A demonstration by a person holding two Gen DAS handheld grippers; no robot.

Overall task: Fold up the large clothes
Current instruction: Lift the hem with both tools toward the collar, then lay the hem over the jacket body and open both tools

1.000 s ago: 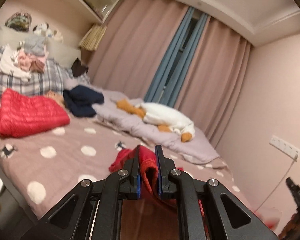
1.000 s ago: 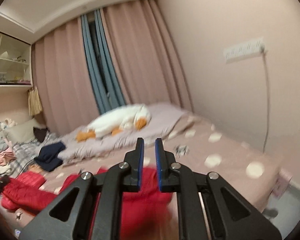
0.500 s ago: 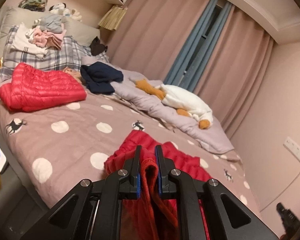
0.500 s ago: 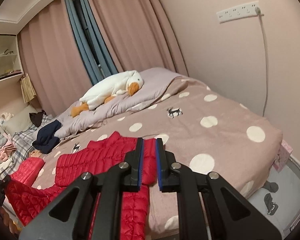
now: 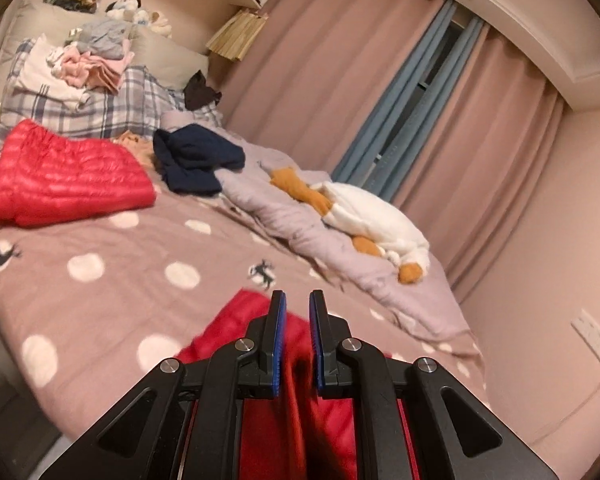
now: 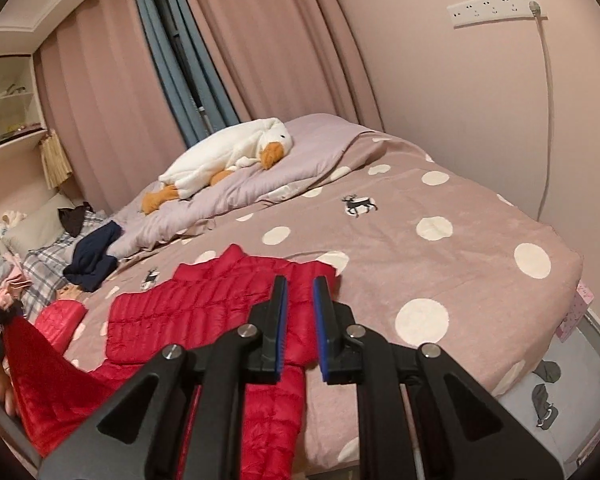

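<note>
My left gripper (image 5: 297, 338) is clamped on a fold of the red down jacket (image 6: 204, 308), red cloth pinched between its blue pads and hanging below them. My right gripper (image 6: 299, 322) has its jaws nearly together and just easing apart; nothing is between them that I can see, the jacket's edge lying under the left finger. In the right view the jacket is spread on the polka-dot bedspread (image 6: 440, 264) at about 9 o'clock from the tips, collar toward 12, one part trailing over the near bed edge at 6 and another lifted at 8 (toward my left gripper). Open bedspread runs from 1 to 4 o'clock out to the foot corner. A second red jacket (image 5: 60, 176) lies folded at 10 in the left view, a navy garment (image 5: 196, 160) beyond it, a plush goose (image 6: 228, 156) on the grey quilt (image 5: 308, 224) at 12
</note>
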